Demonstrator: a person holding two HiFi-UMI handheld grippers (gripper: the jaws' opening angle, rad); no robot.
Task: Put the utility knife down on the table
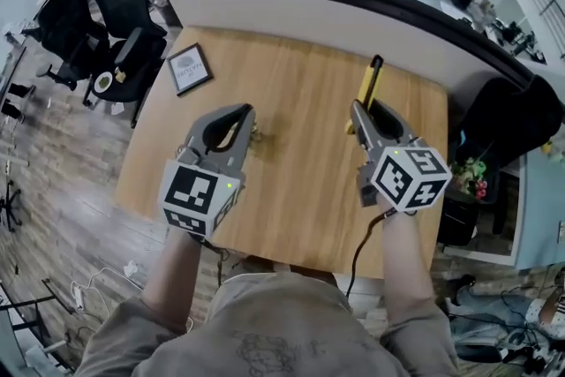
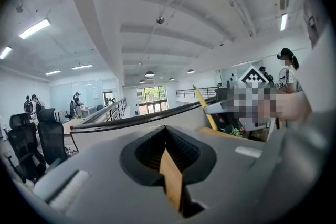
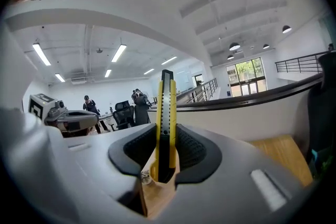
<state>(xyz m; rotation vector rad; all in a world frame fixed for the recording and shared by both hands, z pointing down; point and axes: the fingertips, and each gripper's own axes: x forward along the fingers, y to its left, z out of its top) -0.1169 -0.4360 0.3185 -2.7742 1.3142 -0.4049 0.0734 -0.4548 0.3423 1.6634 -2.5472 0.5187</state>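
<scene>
Wooden table (image 1: 300, 181) fills the head view, and both grippers are over it. The left gripper (image 1: 245, 115) sits not far from a framed card (image 1: 190, 69). The right gripper (image 1: 357, 112) has the yellow utility knife (image 1: 369, 86) poking out past its tips toward the far edge. Over to the left gripper view: jaws pressed together, nothing between them. Right gripper view: jaws pinching the knife, which runs straight out ahead. Whether it touches the wood, can't tell.

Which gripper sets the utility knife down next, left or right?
Right: the right gripper is shut on the utility knife, held over the table. The left gripper is shut with nothing between its jaws.
</scene>
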